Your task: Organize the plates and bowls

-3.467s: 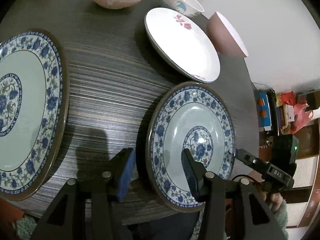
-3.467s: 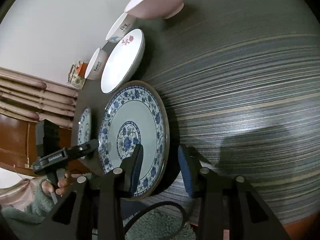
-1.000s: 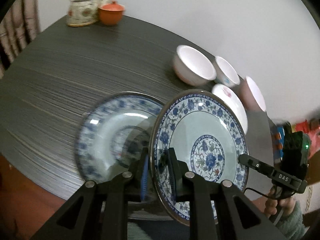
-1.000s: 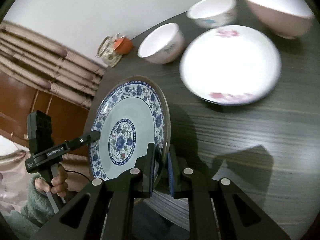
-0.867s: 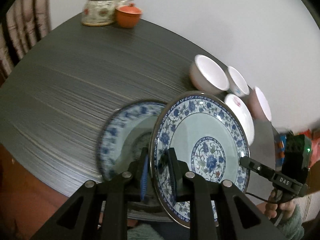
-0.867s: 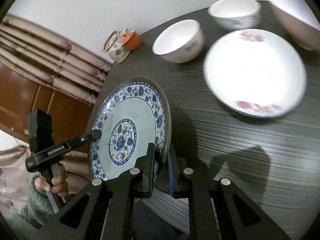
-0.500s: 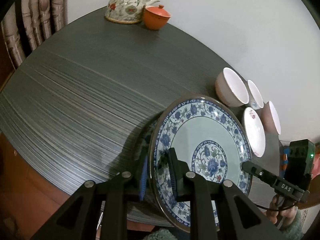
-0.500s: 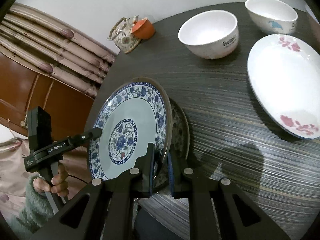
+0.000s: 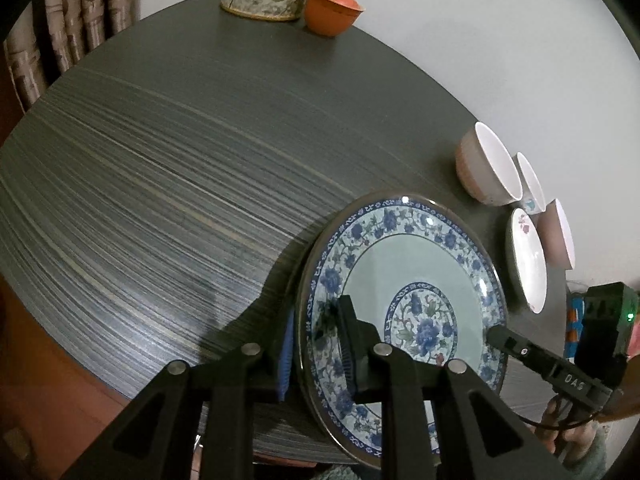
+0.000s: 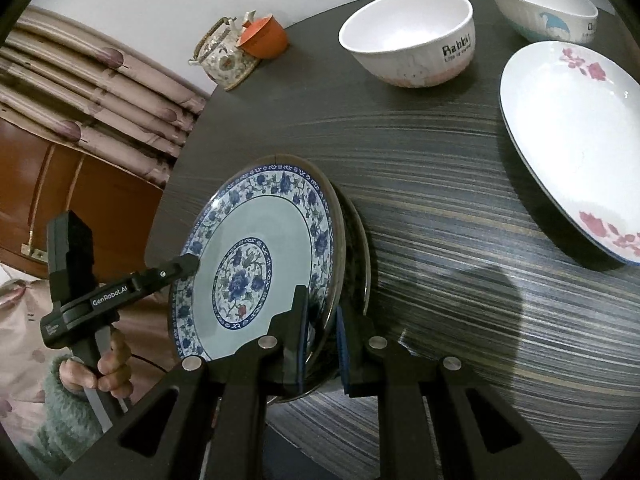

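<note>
The blue-patterned plate (image 9: 404,304) is held on opposite rims: the left gripper (image 9: 316,344) and the right gripper (image 10: 322,338) are each clamped narrowly on its edge, judged so as to keep it level. It hangs just above a second plate (image 10: 358,264) lying on the table (image 10: 460,216), presumably for stacking

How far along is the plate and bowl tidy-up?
Done: nothing stacked yet. In hand: both tools, left and right, clamp one blue plate just over a second plate. Left: release it, then the white plate and bowls still sit separate.
</note>
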